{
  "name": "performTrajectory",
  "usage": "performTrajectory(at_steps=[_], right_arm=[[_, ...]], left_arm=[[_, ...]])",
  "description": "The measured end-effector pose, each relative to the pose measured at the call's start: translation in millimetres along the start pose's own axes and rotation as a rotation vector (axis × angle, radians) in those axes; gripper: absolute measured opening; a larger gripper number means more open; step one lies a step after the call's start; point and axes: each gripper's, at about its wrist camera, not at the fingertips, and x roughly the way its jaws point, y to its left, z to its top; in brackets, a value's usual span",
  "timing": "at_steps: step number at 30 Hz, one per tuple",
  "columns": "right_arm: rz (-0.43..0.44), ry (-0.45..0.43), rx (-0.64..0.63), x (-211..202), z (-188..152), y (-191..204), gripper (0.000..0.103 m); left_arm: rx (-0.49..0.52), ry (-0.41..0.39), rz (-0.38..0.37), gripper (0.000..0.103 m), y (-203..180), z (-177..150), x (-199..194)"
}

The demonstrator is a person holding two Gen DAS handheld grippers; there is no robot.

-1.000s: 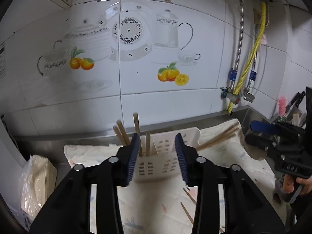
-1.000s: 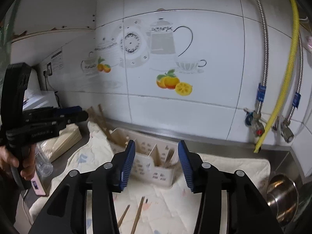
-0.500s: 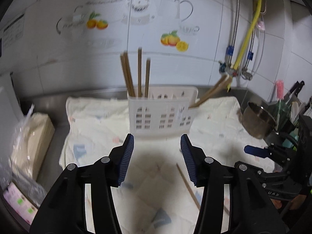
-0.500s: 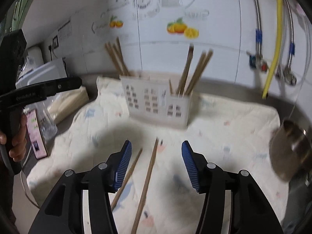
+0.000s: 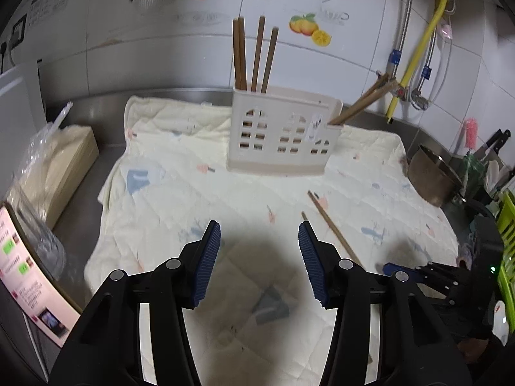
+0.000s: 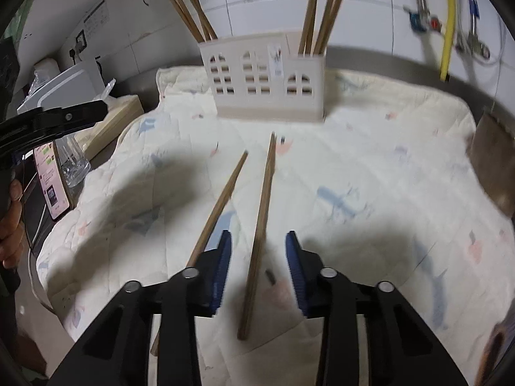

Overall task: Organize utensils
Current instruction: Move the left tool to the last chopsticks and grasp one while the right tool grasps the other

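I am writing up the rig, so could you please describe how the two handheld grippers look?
Both the left gripper and the right gripper have matte black plastic linkage arms joined by round silver pivot pins, ending in two fingers faced with ribbed dark blue pads. No cables or sleeves are visible.

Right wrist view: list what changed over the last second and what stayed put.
The right tool dropped from facing the wall to just over the cloth, now straddling one loose chopstick; its jaws are closing, not yet touching it. The left tool lowered too, open and empty. The rack, its chopsticks and the second loose chopstick stayed put.
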Motion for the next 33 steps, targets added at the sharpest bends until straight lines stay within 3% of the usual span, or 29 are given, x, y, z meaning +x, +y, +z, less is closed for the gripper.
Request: performTrajectory(at_steps=[6,22,33], right_arm=[[0.013,0.036,0.021,12.6,-10.3,1.5,0.017],[-0.058,0.047,-0.006,17.1,-11.4,8.3,0.008],[-0.053,0.006,0.024,-4.8,-12.5,-7.6,0.006]], left_arm=[[-0.016,0.026,-0.008,0.051,1.0,-14.3,1.6],[0.014,0.111,-0.070,0.051,-26.4,-48.2,11.8],[0.009,0.199,-0.147,0.049,-61.6,-81.0,27.4]])
